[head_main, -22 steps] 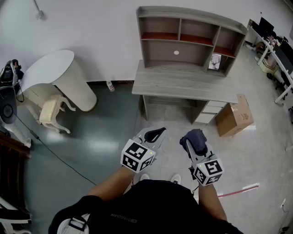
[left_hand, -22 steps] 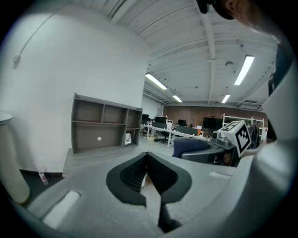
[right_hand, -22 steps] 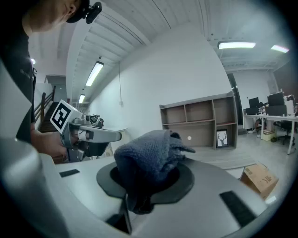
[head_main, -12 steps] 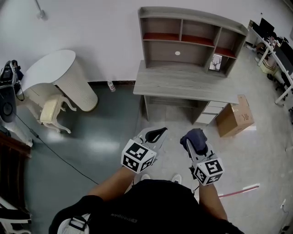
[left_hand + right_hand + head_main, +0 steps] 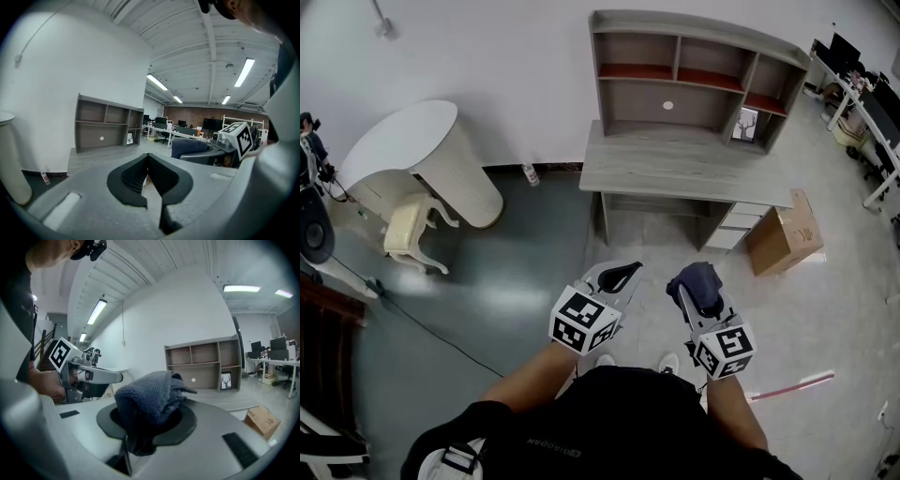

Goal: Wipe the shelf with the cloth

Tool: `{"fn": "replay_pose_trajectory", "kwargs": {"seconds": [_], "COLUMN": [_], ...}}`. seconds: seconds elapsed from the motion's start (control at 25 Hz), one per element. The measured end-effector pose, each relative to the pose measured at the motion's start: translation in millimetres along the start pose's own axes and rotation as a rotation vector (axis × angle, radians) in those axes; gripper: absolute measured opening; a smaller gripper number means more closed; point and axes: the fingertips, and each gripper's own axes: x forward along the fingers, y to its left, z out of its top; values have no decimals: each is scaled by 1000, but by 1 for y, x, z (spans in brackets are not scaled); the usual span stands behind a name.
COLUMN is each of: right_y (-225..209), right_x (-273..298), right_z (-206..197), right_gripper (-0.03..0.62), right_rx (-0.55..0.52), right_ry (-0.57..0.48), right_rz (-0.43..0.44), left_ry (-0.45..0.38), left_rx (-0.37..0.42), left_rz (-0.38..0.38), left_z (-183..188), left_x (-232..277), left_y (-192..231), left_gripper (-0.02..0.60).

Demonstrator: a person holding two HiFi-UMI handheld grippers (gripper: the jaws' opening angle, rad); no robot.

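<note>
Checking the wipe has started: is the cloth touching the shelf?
Apart. Head view shows the cloth in the right gripper, with bare floor between it and the shelf.

We are in an open office: rows of desks (image 5: 874,105) with monitors (image 5: 842,49) under ceiling strip lights (image 5: 245,71).

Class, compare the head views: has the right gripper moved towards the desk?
No. The right gripper, shut on the cloth, sits as far short of the desk as before.
</note>
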Motion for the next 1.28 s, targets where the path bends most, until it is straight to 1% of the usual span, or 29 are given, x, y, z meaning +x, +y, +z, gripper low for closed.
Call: {"fn": "replay_pose_trajectory", "kwargs": {"seconds": [0.24, 0.36, 0.44, 0.68, 0.92, 1.04, 1.16, 1.28], "right_y": [23, 37, 45, 58, 46, 35, 16, -14], "right_x": [13, 19, 22, 42, 71, 91, 112, 135], "right_z": [-3, -7, -10, -13, -12, -12, -5, 6], "right_gripper": [106, 106, 106, 106, 106, 106, 106, 106], "right_rx": [18, 58, 71, 60, 57, 59, 66, 62], "right_ry": [2, -8, -11, 23, 41, 44, 42, 36], "right_rz": [-29, -37, -42, -28, 0, 23, 42, 50], "left_ry": [9, 26, 34, 41, 17, 33, 52, 41], "left_rx": [13, 16, 11, -20, -50, -60, -58, -42], "left_rz": [-15, -20, -20, -5, 40, 59, 62, 76], "left_z": [-9, -20, -25, -32, -31, -33, -29, -11], "left_x": [-24, -36, -42, -50, -37, -23, -1, 30], "left_y": [20, 31, 39, 62, 90, 104, 117, 136], "left_gripper": [8, 8, 8, 9, 9, 8, 9, 9]}}
